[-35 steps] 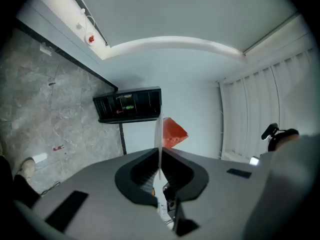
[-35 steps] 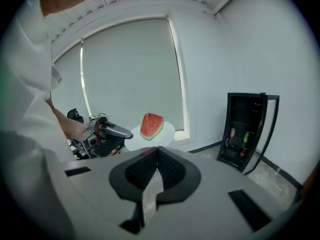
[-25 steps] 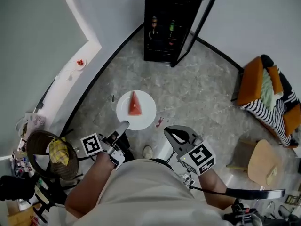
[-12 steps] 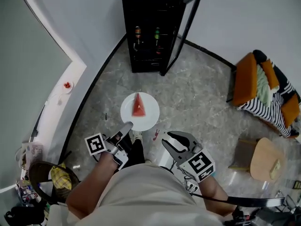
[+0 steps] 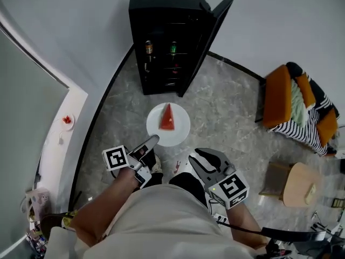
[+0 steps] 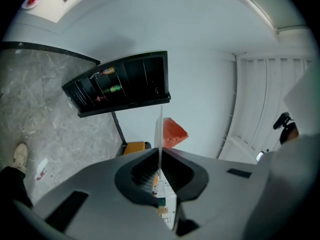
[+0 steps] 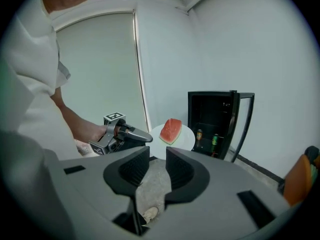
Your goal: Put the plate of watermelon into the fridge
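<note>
**Head view**
- Fridge (image 5: 167, 36): black, with its door (image 5: 211, 36) swung open at its right side. Two bottles (image 5: 148, 48) stand on a shelf inside, their labels too small to read.
- Plate (image 5: 182, 135): white and round, held level above the grey floor (image 5: 232, 107), in front of the fridge's open side and well apart from it.
- Watermelon wedge (image 5: 167, 120): lies on the plate. Its long axis runs straight toward the fridge, with the narrow tip nearest the fridge and the broad end away from it.
- Left gripper (image 5: 152, 141): grips the plate's rim on the side farthest from the fridge.
- Right gripper (image 5: 200, 156): just beside the plate, farther from the fridge, touching nothing.
- Markings: each marker cube (image 5: 116, 158) carries square black-and-white patterns.

**Left gripper view**
- Jaws: almost together, pressed on the plate's rim.
- Plate: seen edge-on as a thin white line rising from between the jaws.
- Wedge: red flesh shows against one face of the plate.
- Fridge: beyond the plate, its open front facing this way, with bottles visible on a shelf.

**Right gripper view**
- Jaws: have just been opening and now stand wide apart. Nothing is between them, and the gap shows only floor and a shoe (image 7: 150, 214).
- Plate and wedge: ahead of the jaws, between the left gripper and the fridge.
- Fridge: door open, with two bottles on a lower shelf whose print cannot be read.
</note>
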`<state>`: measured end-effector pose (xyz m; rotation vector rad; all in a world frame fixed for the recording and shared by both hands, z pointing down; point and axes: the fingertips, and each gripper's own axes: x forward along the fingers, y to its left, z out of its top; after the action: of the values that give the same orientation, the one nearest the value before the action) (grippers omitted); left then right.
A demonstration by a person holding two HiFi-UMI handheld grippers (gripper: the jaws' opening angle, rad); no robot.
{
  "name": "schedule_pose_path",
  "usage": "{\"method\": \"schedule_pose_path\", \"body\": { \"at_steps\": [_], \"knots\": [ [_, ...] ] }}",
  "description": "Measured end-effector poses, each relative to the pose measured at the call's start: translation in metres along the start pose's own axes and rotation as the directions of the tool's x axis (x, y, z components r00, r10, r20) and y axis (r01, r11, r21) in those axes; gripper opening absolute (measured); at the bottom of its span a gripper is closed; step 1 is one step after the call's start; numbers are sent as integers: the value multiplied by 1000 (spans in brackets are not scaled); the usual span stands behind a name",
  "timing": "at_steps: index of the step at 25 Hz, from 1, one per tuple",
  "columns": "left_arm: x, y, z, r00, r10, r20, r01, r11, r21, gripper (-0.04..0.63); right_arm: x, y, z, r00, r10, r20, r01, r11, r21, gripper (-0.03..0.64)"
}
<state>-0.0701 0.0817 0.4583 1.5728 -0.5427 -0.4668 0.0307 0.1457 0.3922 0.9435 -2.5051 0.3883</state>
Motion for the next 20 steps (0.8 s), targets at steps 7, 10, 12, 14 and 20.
{"method": "schedule_pose_path", "body": {
  "at_steps": [7,10,12,14,20],
  "knots": [
    [51,15,79,999,-6,36,6,1000,-9,26,52,-48,29,1000,3,-15,-3,1000,7,110],
    [90,30,131,997,5,79,-3,1000,-29,26,91,-94,43,999,35,-37,-35,999,10,110],
    [114,39,162,995,12,103,-9,1000,-28,26,114,-123,53,998,55,-42,-54,999,5,110],
    [122,35,172,992,-8,124,10,1000,-16,26,118,-129,61,997,66,-27,-66,998,-15,110],
    [169,46,221,982,6,190,-1,1000,-23,26,141,-186,88,994,107,-26,-108,993,-42,110]
  ]
}}
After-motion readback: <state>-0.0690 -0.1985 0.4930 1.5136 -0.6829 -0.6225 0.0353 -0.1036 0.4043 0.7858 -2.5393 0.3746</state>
